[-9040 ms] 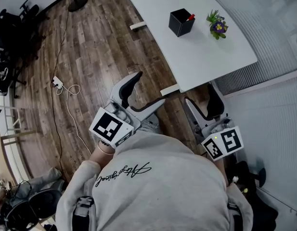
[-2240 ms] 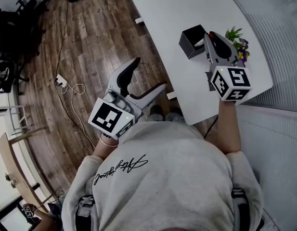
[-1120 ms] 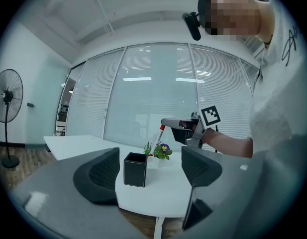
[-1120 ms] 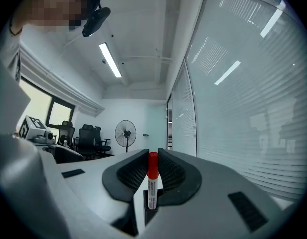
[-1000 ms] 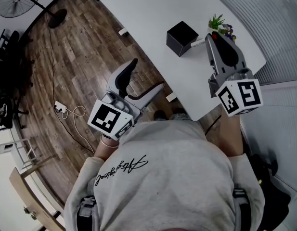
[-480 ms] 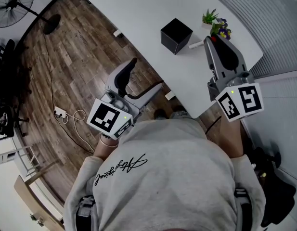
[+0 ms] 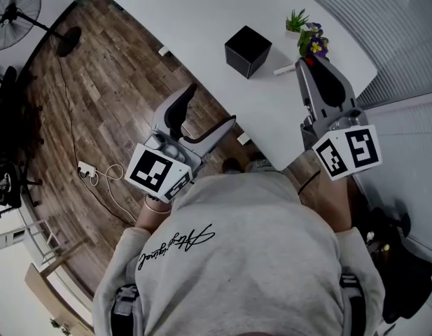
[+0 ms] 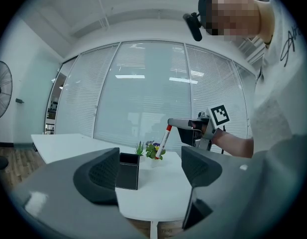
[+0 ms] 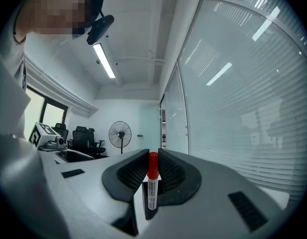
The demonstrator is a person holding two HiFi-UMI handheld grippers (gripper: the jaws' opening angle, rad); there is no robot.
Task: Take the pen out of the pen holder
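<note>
lifted clear since the earliest frame, where its red cap poked out of the pen holder point(image 7: 247, 50), the pen point(image 9: 152, 187) hung in the right gripper point(image 9: 152, 166), whose jaws were closed on it just below the red cap, with the white barrel pointing down. in the left gripper view the pen point(image 8: 162, 141) sat slightly tilted above the table point(image 8: 158, 195), between the holder point(image 8: 128, 171) and the flowering plant point(image 8: 153, 149), touching neither. the pen holder, a black square box, stood upright on the white table, apart from the right gripper point(image 7: 304, 64); its open top showed only dark, and what lay inside could not be made out. just behind the gripper's tip stood the plant point(image 7: 312, 42) with purple and yellow flowers, and a smaller green one point(image 7: 295, 21) beside it. the left gripper point(image 7: 211, 110) was held off the table's edge above the wooden floor point(image 7: 96, 96), its jaws wide apart with nothing between the pads
</note>
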